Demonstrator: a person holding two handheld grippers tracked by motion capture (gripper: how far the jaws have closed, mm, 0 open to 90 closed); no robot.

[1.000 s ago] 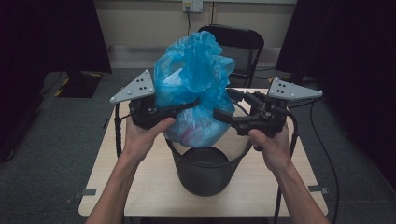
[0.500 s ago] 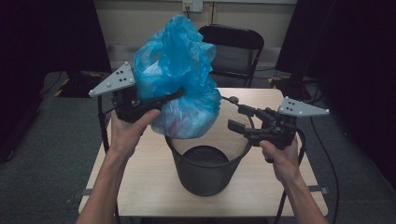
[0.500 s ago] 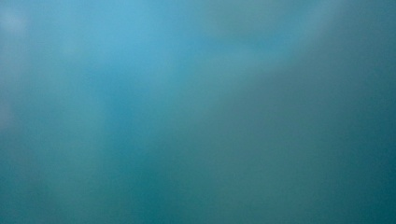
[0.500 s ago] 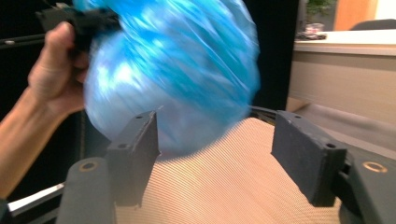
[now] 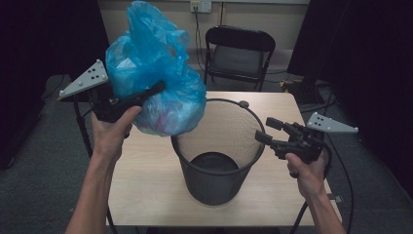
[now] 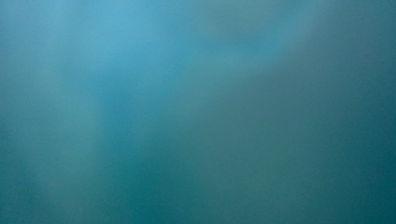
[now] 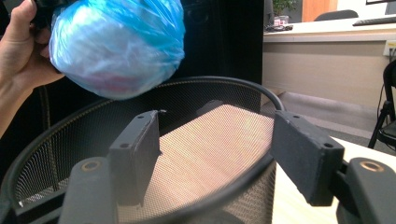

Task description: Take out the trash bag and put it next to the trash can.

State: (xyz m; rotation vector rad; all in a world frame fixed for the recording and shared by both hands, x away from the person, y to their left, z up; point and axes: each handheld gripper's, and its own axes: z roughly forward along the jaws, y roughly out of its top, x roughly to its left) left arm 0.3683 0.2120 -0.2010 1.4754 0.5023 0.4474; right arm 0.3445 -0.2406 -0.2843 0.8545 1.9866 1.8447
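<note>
Bag (image 5: 160, 97) above wooden table (image 5: 141, 165); room dim, probably office.

An office-like recording room. A black folding chair (image 5: 238, 53) stands behind the pale wooden table (image 5: 146, 180), black curtains (image 5: 360, 58) hang at the sides. A beige counter with a keyboard (image 7: 327, 42) stands farther off.

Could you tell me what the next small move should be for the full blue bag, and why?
Probably carry the blue bag further aside and set it on the table: the left gripper holds it clear above the bin, whose rim sits between the right gripper's open jaws.
</note>
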